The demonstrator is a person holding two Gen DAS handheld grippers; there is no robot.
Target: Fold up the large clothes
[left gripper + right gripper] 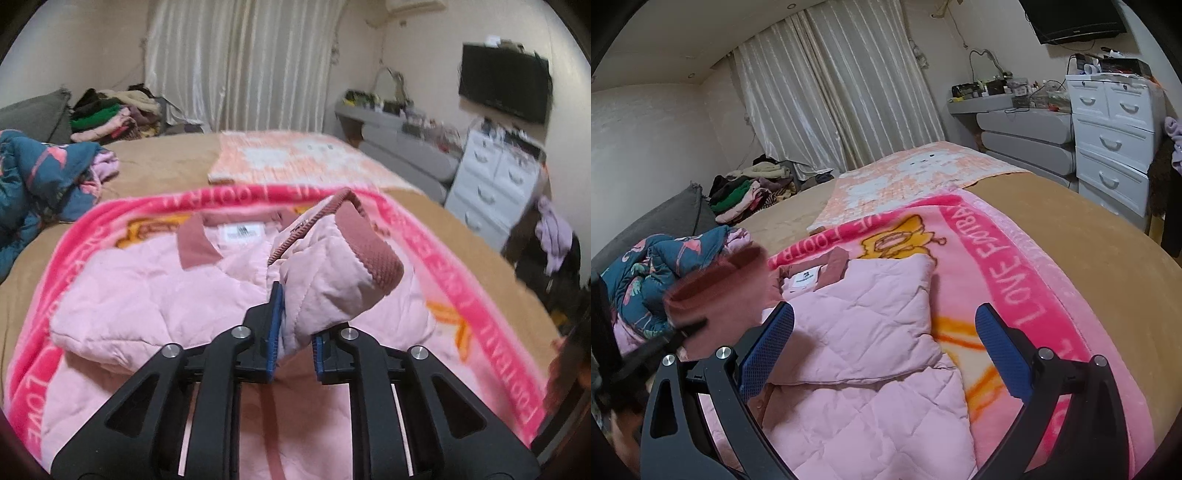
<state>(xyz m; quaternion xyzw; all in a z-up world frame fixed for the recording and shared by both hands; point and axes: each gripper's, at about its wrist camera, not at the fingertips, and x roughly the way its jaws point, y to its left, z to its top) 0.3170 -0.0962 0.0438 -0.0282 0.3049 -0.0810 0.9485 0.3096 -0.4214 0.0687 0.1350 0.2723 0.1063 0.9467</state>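
A pale pink quilted jacket (147, 295) with a dusty-rose collar lies on a bright pink blanket (461, 280) spread over the bed. My left gripper (295, 332) is shut on the jacket's sleeve (332, 280), held up above the body of the jacket. The sleeve's rose cuff (373, 254) points away and to the right. In the right wrist view the jacket (871, 325) lies folded in at its right side, and my right gripper (884, 332) hovers open above it, with nothing between its fingers. The raised cuff (716, 295) shows blurred at the left of that view.
A crumpled blue patterned garment (44, 173) lies on the bed to the left. A peach patterned cover (295, 158) lies further back. A pile of clothes (110, 114) sits by the curtains. White drawers (1115, 136) and a grey dresser (1027, 125) stand along the right.
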